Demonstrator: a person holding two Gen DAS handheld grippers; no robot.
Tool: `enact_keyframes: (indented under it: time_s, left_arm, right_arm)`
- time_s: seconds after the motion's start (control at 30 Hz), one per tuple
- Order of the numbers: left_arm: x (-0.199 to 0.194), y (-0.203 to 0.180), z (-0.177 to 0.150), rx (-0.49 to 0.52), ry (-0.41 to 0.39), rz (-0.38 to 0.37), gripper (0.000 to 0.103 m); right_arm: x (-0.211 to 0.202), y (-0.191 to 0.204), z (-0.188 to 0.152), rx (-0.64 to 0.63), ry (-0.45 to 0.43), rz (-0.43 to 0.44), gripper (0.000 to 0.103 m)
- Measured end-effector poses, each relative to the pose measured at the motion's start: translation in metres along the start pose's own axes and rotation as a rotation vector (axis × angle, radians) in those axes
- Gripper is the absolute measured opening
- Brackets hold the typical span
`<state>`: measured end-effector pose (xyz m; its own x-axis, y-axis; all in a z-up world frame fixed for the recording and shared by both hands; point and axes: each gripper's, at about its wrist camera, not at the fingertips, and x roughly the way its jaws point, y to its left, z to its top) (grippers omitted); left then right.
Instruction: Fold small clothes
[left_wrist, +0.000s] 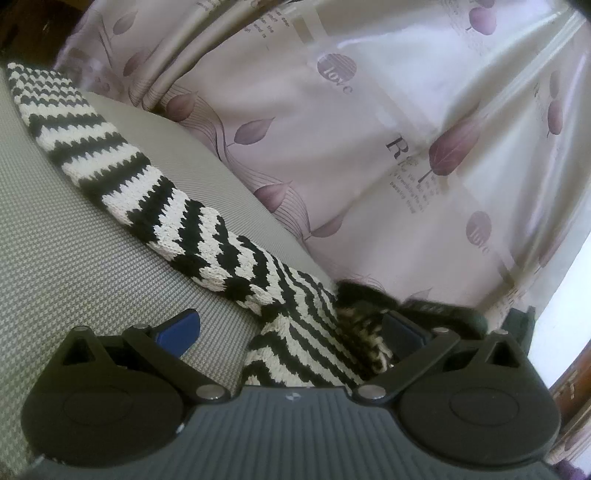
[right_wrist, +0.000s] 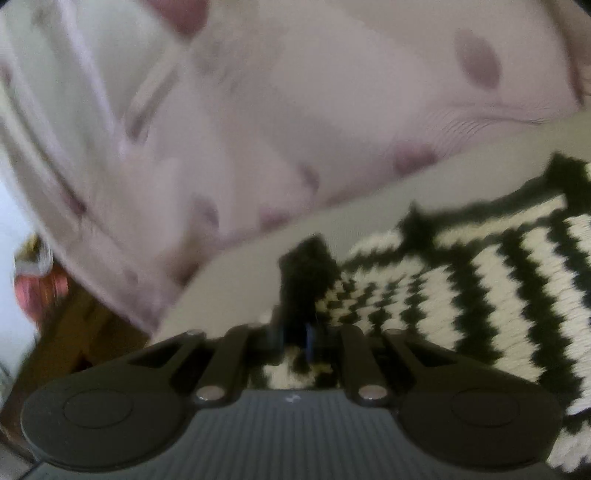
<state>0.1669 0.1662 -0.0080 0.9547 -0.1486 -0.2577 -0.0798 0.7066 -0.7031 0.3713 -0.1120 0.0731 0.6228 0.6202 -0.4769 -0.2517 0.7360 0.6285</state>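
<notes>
One knit (left_wrist: 122, 173) is in view: a black-and-white zigzag-striped garment. It lies on one grey woven cushion (left_wrist: 74, 258). In the left wrist view a long narrow part of the knit runs from the cushion's far left corner diagonally to the near right, close along the cushion's back edge. One lilac curtain (left_wrist: 369, 129), printed with leaves and lettering, hangs behind that edge. No containers are visible.

Left gripper (left_wrist: 291, 328): jaws stand wide apart. The left blue finger (left_wrist: 177, 328) hangs over bare cushion, clear of the knit. The right finger (left_wrist: 402, 328) is at a bunched black fold of the knit; whether it touches cannot be told. The knit passes between the fingers but is not clamped.

Right gripper (right_wrist: 295, 336): the view is blurred. The jaws are nearly together and pinch a black edge of the knit, which stands up between them. A wider spread of the knit lies flat on the cushion to the right of the gripper, reaching the right edge of the view. The curtain fills the upper left.
</notes>
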Motion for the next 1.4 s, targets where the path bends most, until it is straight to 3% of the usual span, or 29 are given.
enact_keyframes:
  time_s: [0.1,0.17,0.27,0.4,0.47,0.53,0.7,0.87,0.9,0.93,1.03,1.1,1.13,1.27,1.4]
  left_arm:
    - [-0.001,0.002,0.001,-0.013,0.003,-0.006,0.103]
    - [-0.002,0.004,0.002,-0.02,0.008,-0.021,0.103]
    - [-0.005,0.009,0.011,-0.026,0.055,-0.06,0.103]
    - [-0.034,0.026,0.041,-0.011,0.018,0.002,0.103]
    - [-0.045,0.045,0.066,-0.04,0.033,0.065,0.103]
    - [-0.058,0.07,0.093,-0.105,-0.003,0.12,0.103]
    - [-0.075,0.124,0.159,-0.136,-0.033,0.246,0.101]
    - [-0.06,0.176,0.209,-0.22,-0.048,0.301,0.095]
    - [-0.051,0.184,0.217,-0.224,-0.021,0.303,0.094]
    - [-0.042,0.193,0.223,-0.231,0.001,0.324,0.088]
    - [-0.022,0.199,0.236,-0.164,0.018,0.301,0.083]
    - [-0.008,0.202,0.239,-0.14,0.041,0.293,0.047]
    - [-0.001,0.206,0.24,-0.146,0.074,0.304,0.007]
    - [0.002,0.187,0.24,-0.077,0.04,0.321,0.005]
    - [-0.006,0.122,0.247,-0.018,-0.019,0.224,0.005]
  right_arm:
    - [0.012,0.015,-0.016,-0.118,0.11,0.027,0.024]
    - [0.007,0.02,-0.024,-0.157,0.124,0.05,0.048]
    - [-0.021,0.021,-0.024,-0.131,0.044,0.086,0.05]
    - [-0.082,0.02,-0.03,-0.102,-0.032,0.196,0.05]
    - [-0.114,0.021,-0.042,-0.136,-0.036,0.214,0.062]
    - [-0.142,0.018,-0.059,-0.168,-0.04,0.215,0.071]
    - [-0.19,0.007,-0.107,-0.213,-0.014,0.159,0.072]
    - [-0.221,-0.005,-0.127,-0.139,-0.034,0.143,0.071]
    - [-0.225,-0.007,-0.129,-0.128,-0.039,0.136,0.072]
    - [-0.229,-0.008,-0.13,-0.117,-0.044,0.132,0.072]
    - [-0.237,-0.011,-0.131,-0.098,-0.057,0.109,0.072]
    - [-0.24,-0.012,-0.132,-0.093,-0.062,0.097,0.072]
    - [-0.24,-0.013,-0.133,-0.09,-0.061,0.091,0.072]
    - [-0.243,-0.015,-0.133,-0.068,-0.072,0.093,0.072]
    - [-0.251,-0.015,-0.134,-0.08,-0.094,0.086,0.072]
